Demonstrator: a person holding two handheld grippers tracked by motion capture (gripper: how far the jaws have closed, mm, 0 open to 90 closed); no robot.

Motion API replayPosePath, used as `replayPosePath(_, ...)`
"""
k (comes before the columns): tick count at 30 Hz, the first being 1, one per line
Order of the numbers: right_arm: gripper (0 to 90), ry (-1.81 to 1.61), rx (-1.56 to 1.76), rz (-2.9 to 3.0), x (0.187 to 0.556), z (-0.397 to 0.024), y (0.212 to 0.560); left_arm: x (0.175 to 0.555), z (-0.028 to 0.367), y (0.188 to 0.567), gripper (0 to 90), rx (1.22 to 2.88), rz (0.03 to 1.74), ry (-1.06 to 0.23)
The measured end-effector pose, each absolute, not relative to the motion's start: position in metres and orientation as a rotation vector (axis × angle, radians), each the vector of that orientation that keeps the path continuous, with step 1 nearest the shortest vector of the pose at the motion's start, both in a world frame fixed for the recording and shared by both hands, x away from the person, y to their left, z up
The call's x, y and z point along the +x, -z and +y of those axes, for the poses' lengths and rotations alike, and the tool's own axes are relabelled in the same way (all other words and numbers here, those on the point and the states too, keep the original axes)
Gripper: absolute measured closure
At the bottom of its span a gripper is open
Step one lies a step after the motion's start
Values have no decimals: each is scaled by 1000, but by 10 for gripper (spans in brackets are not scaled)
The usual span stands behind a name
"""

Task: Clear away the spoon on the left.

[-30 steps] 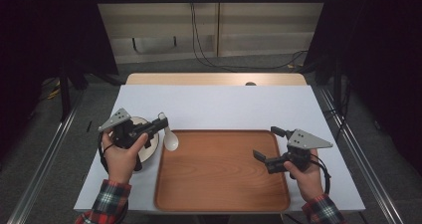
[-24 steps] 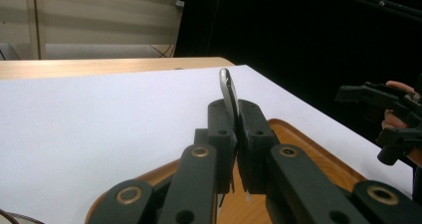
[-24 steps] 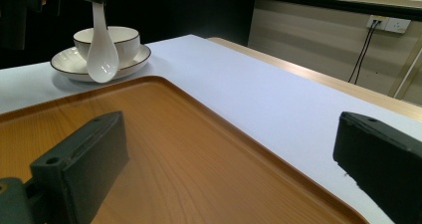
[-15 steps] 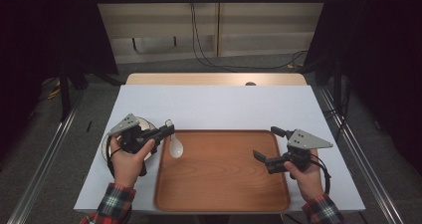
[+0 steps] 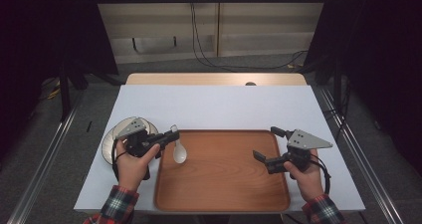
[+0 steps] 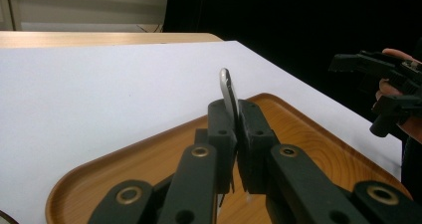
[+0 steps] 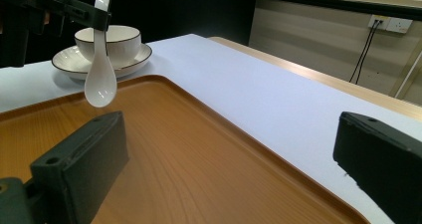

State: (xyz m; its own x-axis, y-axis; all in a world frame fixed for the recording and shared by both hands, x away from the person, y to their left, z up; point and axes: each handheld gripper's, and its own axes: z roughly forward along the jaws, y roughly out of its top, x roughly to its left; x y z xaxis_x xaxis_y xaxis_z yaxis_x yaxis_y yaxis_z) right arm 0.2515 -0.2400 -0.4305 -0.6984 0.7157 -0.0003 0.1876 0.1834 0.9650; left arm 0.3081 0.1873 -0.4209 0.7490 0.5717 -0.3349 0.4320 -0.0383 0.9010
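Nearest you, your left gripper [image 5: 171, 137] is clamped on the handle of a glossy white ceramic spoon [image 5: 179, 153]. The spoon hangs bowl-down over the near-left corner of the wooden tray [image 5: 224, 194], clear of the wood. Your right gripper [image 5: 266, 147] hovers over the tray's right side, jaws wide apart, nothing between them.

The tray is a rounded-corner rectangle with a raised rim and visible grain, lying on a matte white sheet [image 5: 214, 104] that covers the table. Just left of the tray sits a white plate [image 5: 107, 144] with a dark rim line. Beyond the sheet, a strip of pale wooden tabletop [image 5: 199, 78] shows at the far edge. Farther back: grey floor, a beige wall panel [image 5: 249, 25] with black cables [image 5: 199, 50] running down it, dark curtains at both sides.

The left gripper view gives you the spoon handle [image 6: 229, 92] edge-on, pinched between the pads. The right gripper view gives what the high view hides under your hand: a white bowl [image 7: 107, 40] with a dark rim standing on the plate [image 7: 64, 59], and the spoon [image 7: 99, 79] hanging in front of it above the tray [image 7: 199, 159].
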Motion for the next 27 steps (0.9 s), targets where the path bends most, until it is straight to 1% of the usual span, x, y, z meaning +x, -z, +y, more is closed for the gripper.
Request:
replayPosePath(20,2,-1531,842,2010,251,-240,431,301,178,430,856,1708,788,-83)
replayPosePath(27,2,-1531,842,2008,251,-240,431,298,173,434,856,1716,773,-46)
